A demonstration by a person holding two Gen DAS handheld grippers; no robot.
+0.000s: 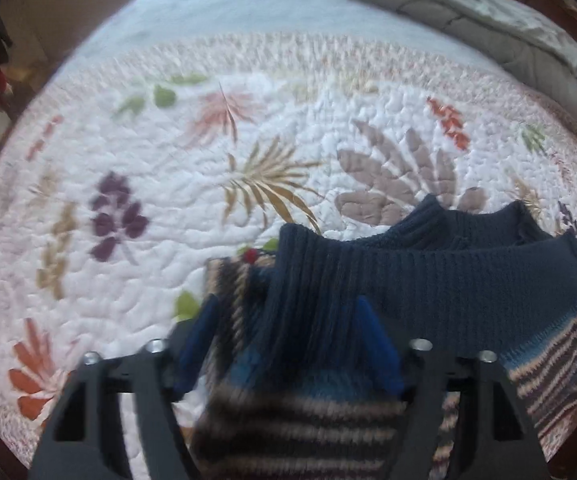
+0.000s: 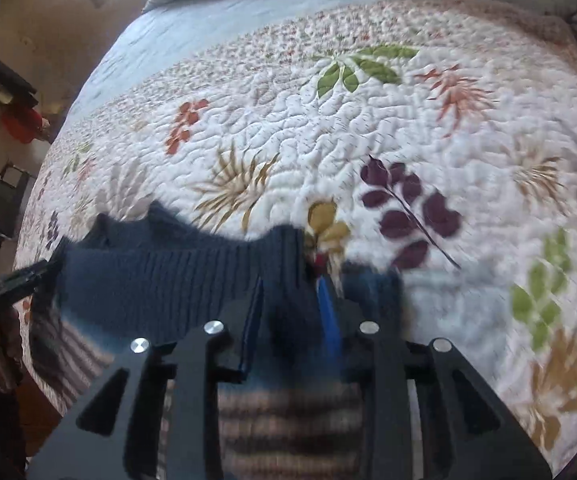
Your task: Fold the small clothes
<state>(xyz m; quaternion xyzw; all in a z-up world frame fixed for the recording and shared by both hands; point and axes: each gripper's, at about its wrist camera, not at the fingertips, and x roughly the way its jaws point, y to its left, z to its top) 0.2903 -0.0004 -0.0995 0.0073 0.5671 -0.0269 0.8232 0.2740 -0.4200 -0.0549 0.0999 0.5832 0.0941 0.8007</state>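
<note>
A small knitted sweater (image 1: 428,280) with a navy ribbed top and a blue, tan and dark striped body hangs stretched between the two grippers above the bed. My left gripper (image 1: 288,312) is shut on one upper corner of it, blue pads pinching the knit. My right gripper (image 2: 290,292) is shut on the other upper corner of the sweater (image 2: 160,280). The left gripper's black frame (image 2: 12,284) shows at the left edge of the right wrist view. The sweater's lower part is hidden below both cameras.
A white quilt (image 1: 168,180) with printed leaves covers the bed (image 2: 368,128). A grey duvet (image 1: 488,20) is bunched at the far end. Dark furniture and red items (image 2: 20,120) stand by the wall at the left.
</note>
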